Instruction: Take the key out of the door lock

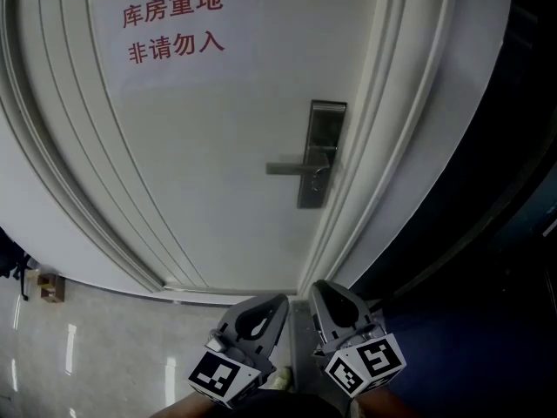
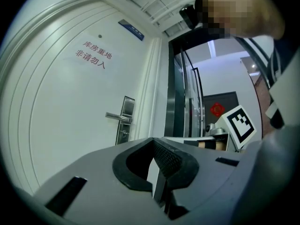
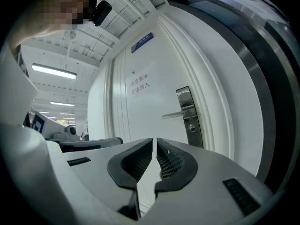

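A white door [image 1: 200, 172] stands ahead with a steel lock plate [image 1: 324, 153] and a lever handle [image 1: 294, 168]. Under the lever sits the lock cylinder [image 1: 318, 181], also seen as the cylinder [image 3: 191, 127] and the cylinder [image 2: 123, 134]; the key in it is too small to make out. My left gripper [image 1: 277, 301] and right gripper [image 1: 318, 287] are held side by side low in the head view, well short of the lock. Both point level at the door. The left gripper [image 2: 153, 142] is shut and empty. The right gripper [image 3: 154, 140] is shut and empty too.
A paper sign with red characters [image 1: 172, 24] hangs on the upper door. The white door frame [image 1: 383, 146] borders a dark glass panel [image 1: 487, 233] on the right. Glossy floor tiles [image 1: 87, 347] lie at the lower left, with a small brown object [image 1: 50, 287] by the wall.
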Demonstrator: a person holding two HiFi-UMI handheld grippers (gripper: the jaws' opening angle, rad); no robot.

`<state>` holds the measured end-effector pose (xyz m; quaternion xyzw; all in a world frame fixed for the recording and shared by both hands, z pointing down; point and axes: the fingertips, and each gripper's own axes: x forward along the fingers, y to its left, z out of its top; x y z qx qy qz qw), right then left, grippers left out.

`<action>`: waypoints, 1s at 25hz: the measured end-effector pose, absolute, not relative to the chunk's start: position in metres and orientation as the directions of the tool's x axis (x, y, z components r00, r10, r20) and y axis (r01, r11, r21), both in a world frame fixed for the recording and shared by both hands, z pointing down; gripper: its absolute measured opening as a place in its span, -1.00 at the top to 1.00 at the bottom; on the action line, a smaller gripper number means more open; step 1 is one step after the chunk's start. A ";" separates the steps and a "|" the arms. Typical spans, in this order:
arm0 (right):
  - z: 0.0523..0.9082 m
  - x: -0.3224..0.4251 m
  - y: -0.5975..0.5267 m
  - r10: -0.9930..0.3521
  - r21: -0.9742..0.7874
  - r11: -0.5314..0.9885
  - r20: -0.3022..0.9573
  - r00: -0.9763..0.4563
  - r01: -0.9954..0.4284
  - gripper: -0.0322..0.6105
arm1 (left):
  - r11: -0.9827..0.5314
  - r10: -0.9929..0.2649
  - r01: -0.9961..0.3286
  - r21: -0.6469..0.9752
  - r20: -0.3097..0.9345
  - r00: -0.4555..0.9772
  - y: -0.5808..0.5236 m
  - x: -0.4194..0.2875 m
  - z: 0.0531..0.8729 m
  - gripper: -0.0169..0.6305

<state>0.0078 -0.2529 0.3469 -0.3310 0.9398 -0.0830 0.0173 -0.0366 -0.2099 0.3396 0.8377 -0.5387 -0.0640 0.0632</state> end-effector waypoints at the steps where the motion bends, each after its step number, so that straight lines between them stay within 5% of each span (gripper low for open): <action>1: 0.347 0.008 -0.260 -0.625 -0.169 0.766 0.023 -0.780 -0.620 0.85 | -0.412 -0.911 -0.895 0.173 -0.039 0.412 -0.217 -0.036 0.339 0.94; 13: 0.360 -0.005 -0.352 -0.712 -0.103 0.693 0.054 -0.700 -0.713 0.83 | -0.460 -0.886 -0.870 0.177 -0.026 0.463 -0.291 -0.054 0.350 0.94; 16: 0.365 -0.012 -0.382 -0.747 -0.072 0.657 0.072 -0.661 -0.751 0.63 | -0.483 -0.873 -0.858 0.175 -0.029 0.486 -0.306 -0.062 0.348 0.94; 25: 0.378 -0.035 -0.460 -0.827 -0.014 0.557 0.084 -0.556 -0.830 0.45 | -0.500 -0.861 -0.842 0.204 -0.010 0.509 -0.347 -0.084 0.362 0.94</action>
